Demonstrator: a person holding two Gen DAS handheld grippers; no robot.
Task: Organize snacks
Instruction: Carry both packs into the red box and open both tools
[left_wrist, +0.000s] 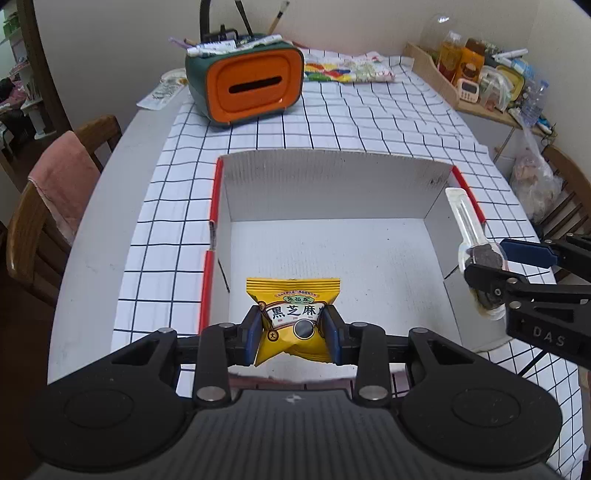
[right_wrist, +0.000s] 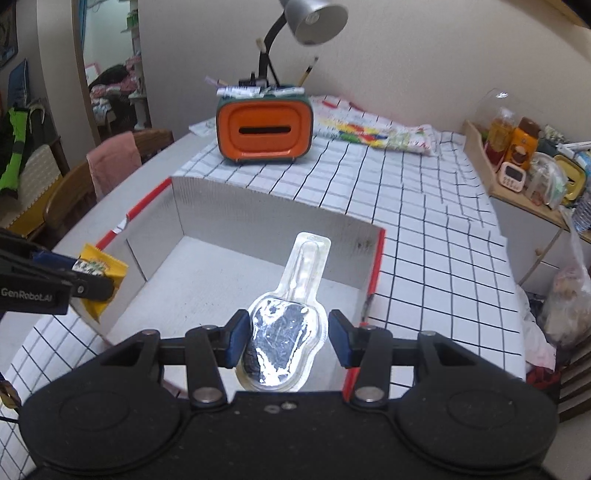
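A yellow snack packet (left_wrist: 291, 299) with a black-and-white label hangs over the near edge of the white cardboard box (left_wrist: 332, 184), with my left gripper (left_wrist: 293, 332) shut on it. My right gripper (left_wrist: 487, 260) is shut on a clear spoon-shaped blister pack (left_wrist: 461, 214) with a dark sweet inside, held above the box's right wall. In the right wrist view the blister pack (right_wrist: 306, 258) shows its foil side between the right gripper (right_wrist: 286, 338) and points over the box (right_wrist: 258, 210). At that view's left edge the left gripper (right_wrist: 85, 275) carries the yellow packet (right_wrist: 107, 264).
The box has red-edged flaps and stands on a checked tablecloth (left_wrist: 369, 118). Behind it are an orange-and-green holder (left_wrist: 251, 85) with pens and a folded colourful cloth (left_wrist: 347, 68). A wooden tray of bottles (left_wrist: 480, 74) is at the right, a chair with pink cloth (left_wrist: 62, 177) at the left.
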